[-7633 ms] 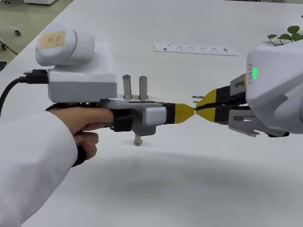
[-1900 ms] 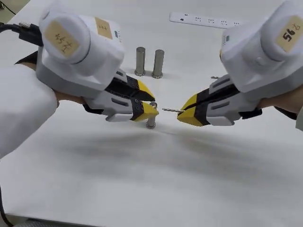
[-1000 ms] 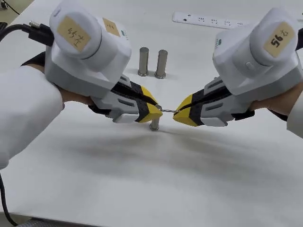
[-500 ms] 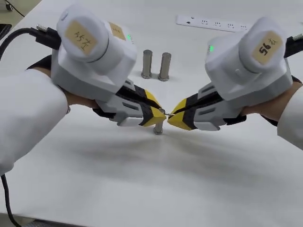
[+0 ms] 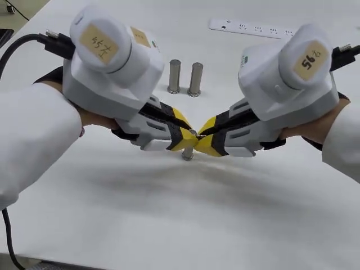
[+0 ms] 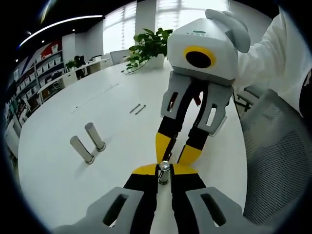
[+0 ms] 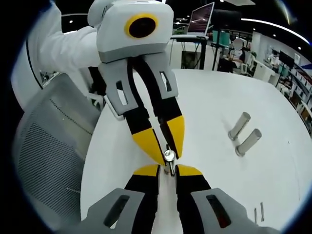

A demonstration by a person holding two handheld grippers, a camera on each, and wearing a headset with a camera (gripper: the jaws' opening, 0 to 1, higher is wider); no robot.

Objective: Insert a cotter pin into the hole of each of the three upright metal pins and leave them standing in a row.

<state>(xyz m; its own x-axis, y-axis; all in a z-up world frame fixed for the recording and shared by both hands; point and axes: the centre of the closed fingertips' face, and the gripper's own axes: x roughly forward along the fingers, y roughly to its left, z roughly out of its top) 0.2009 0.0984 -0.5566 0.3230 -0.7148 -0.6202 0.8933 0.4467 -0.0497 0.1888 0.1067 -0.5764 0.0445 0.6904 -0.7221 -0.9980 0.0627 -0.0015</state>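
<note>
My left gripper (image 5: 187,142) is shut on the third metal pin (image 5: 187,153), holding it upright with its foot near the tabletop. Its silver head (image 6: 165,168) sits between my yellow jaw tips. From the right, my right gripper (image 5: 202,138) is shut on a thin cotter pin (image 7: 168,169), whose tip meets the pin's head (image 7: 169,155). Both grippers' tips nearly touch. Two other metal pins (image 5: 175,76) (image 5: 196,79) stand side by side farther back.
A white power strip (image 5: 253,26) lies at the table's far edge. Two spare cotter pins (image 6: 138,108) rest on the table beyond the standing pins. A potted plant (image 6: 151,46) stands at the back, and a mesh chair (image 7: 48,146) is beside the table.
My right gripper has moved left with the cotter pin until its tips meet the left gripper's at the held pin's head; the visible length of cotter pin between them has vanished.
</note>
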